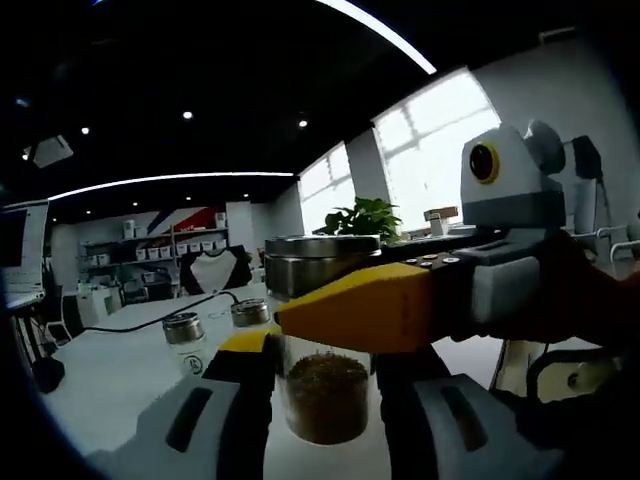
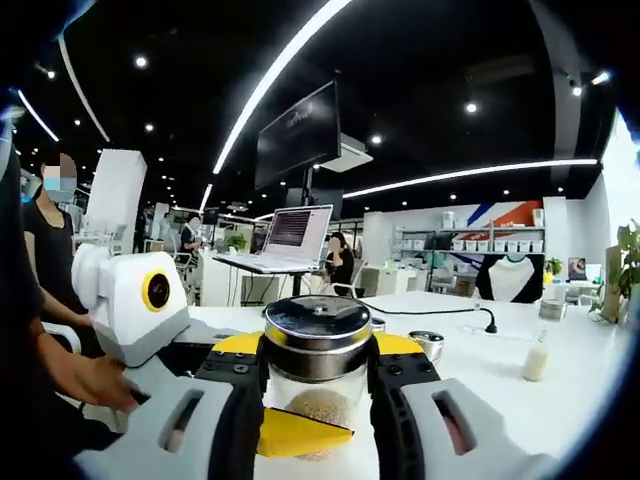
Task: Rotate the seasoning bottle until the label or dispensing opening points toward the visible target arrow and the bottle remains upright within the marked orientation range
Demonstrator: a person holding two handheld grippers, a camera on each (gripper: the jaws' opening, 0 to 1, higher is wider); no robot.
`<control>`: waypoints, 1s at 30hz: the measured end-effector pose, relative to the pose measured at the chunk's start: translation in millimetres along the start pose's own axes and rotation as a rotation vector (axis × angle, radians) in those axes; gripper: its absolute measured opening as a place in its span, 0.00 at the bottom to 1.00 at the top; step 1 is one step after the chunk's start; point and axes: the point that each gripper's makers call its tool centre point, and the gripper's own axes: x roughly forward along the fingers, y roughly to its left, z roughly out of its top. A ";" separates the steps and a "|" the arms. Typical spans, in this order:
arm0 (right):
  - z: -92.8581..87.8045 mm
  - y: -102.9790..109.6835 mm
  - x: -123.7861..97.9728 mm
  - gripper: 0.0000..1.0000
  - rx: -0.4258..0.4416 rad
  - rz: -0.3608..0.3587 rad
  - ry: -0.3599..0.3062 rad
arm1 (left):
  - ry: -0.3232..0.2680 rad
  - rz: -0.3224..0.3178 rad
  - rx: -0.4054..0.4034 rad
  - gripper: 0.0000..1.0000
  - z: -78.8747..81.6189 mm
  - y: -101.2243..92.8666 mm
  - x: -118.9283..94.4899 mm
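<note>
Right gripper (image 2: 318,400) clamped on seasoning bottle (image 2: 317,375) just under its metal cap; left gripper (image 1: 325,385) pinches the glass body. Rigid, slick, breakable: grip low, light.

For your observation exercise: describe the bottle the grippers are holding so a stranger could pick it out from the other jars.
On the long white table, look between the hand-held grippers. The seasoning bottle is clear glass with a broad metal lid and pale grains inside. Unlike the smaller jars standing behind, it is gripped on both sides.
</note>
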 end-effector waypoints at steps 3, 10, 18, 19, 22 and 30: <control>-1.9 -1.2 -6.1 0.38 0.097 0.076 0.013 | -0.004 -0.129 0.038 0.42 0.8 -7.5 -1.2; 7.8 20.6 -15.1 0.38 -0.019 0.250 -0.015 | -0.043 -0.297 0.001 0.42 7.8 -19.9 -10.8; 3.8 21.8 -15.3 0.38 0.025 0.262 -0.022 | -0.030 -0.313 -0.086 0.43 1.7 -24.4 -9.3; 6.2 17.9 -14.2 0.38 0.034 0.228 -0.035 | -0.032 -0.275 -0.094 0.42 3.1 -20.6 -7.4; 3.8 2.2 -10.0 0.38 0.056 0.121 -0.017 | -0.018 -0.154 -0.038 0.42 0.0 -6.1 -3.8; 5.4 -0.8 -2.8 0.37 0.126 0.037 -0.070 | -0.005 -0.090 -0.089 0.42 -3.1 0.9 -2.3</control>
